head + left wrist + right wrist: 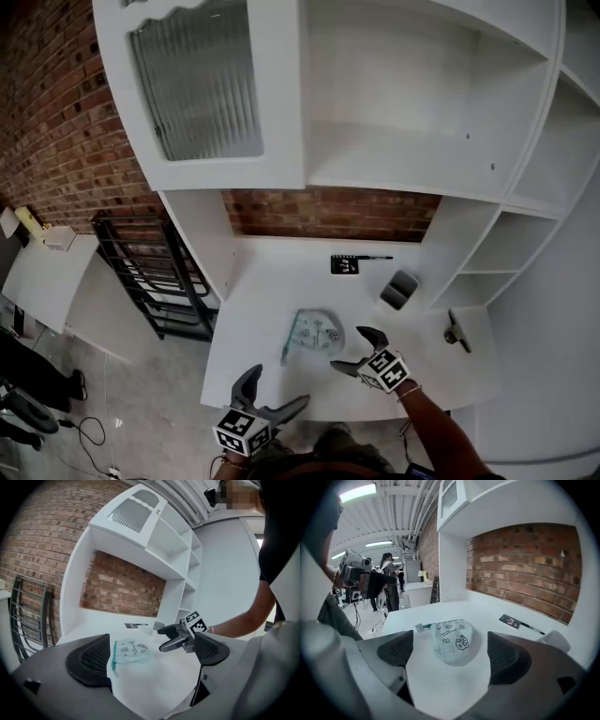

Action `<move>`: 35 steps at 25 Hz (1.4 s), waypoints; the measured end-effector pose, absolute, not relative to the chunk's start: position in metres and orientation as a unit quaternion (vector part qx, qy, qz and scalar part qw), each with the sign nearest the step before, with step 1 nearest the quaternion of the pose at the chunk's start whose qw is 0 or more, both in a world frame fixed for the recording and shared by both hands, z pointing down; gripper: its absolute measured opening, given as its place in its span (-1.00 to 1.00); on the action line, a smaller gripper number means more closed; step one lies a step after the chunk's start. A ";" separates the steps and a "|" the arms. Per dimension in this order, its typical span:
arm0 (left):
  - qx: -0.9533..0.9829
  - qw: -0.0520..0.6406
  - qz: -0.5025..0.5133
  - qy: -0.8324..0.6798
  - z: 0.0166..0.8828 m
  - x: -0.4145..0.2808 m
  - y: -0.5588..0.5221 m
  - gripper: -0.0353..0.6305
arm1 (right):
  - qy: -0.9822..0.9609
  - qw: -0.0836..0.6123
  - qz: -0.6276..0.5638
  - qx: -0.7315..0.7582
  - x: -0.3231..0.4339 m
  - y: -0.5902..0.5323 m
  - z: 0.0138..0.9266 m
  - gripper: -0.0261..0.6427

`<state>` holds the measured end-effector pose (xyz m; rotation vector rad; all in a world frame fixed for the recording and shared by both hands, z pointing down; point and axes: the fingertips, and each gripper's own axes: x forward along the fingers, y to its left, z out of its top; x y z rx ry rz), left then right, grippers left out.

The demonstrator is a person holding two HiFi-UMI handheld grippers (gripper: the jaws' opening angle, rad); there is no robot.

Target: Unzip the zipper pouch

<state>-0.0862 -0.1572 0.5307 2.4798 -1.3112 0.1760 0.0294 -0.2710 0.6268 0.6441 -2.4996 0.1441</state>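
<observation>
1. The zipper pouch (314, 335) lies flat on the white bench (272, 281).
2. The right gripper (349, 348) hovers just right of the pouch, jaws apart and empty.
3. The left gripper (279, 386) is near the pouch on the person's side, jaws apart and empty.
4. A black card (345, 264) lies beyond the pouch.

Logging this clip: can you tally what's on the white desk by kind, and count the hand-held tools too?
Zipper pouch: 1
Black card: 1
Pen: 1
Grey box: 1
Small dark object, kind unclear: 1
Tool: 2, the left tool and the right tool, both open and empty
Total: 7
</observation>
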 end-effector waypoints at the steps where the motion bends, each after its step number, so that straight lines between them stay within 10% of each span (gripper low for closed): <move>1: 0.867 0.165 0.063 -0.466 0.532 -0.090 -0.158 0.79 | -0.930 0.280 0.054 0.230 0.024 -0.280 0.632 0.55; 12: 0.833 0.175 0.053 -0.523 0.537 -0.116 -0.159 0.79 | -0.928 0.258 0.189 0.190 -0.031 -0.354 0.657 0.50; 35: 0.744 0.197 0.030 -0.638 0.547 -0.158 -0.122 0.79 | -0.884 0.447 0.122 0.061 -0.079 -0.399 0.719 0.20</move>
